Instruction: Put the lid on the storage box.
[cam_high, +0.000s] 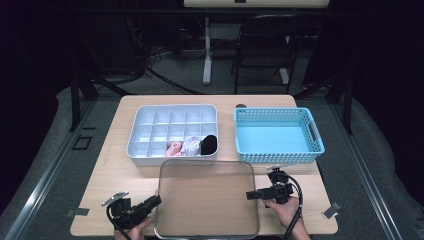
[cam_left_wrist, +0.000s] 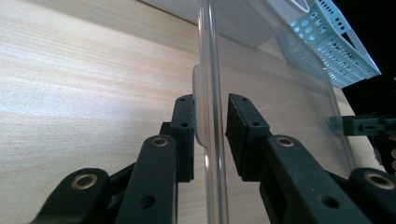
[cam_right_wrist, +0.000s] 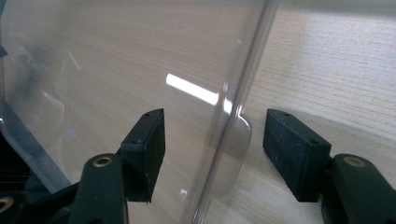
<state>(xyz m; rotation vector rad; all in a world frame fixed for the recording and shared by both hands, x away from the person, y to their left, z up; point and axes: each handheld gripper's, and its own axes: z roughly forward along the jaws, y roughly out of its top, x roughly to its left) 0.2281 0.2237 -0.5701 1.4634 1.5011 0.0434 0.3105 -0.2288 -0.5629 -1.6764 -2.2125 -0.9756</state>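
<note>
The jaws of the left gripper (cam_left_wrist: 210, 126) are set on both sides of the rim of the clear lid (cam_high: 206, 197). One pad (cam_left_wrist: 184, 133) touches the small tab on the rim, but a thin gap is seen at the other pad, so it cannot be told if the rim is squeezed. The jaws of the right gripper (cam_right_wrist: 212, 149) are spread wide. The other tab of the lid (cam_right_wrist: 236, 144) is seen between them, and neither pad touches it. In the high view, the lid is seen at the near edge of the wooden table (cam_high: 115, 170), between the two grippers. Behind it, a white tray (cam_high: 145, 120) with many small boxes is seen, with rolled socks (cam_high: 192, 146) in its near row. A blue basket (cam_high: 277, 135) is placed just beside the tray.
</note>
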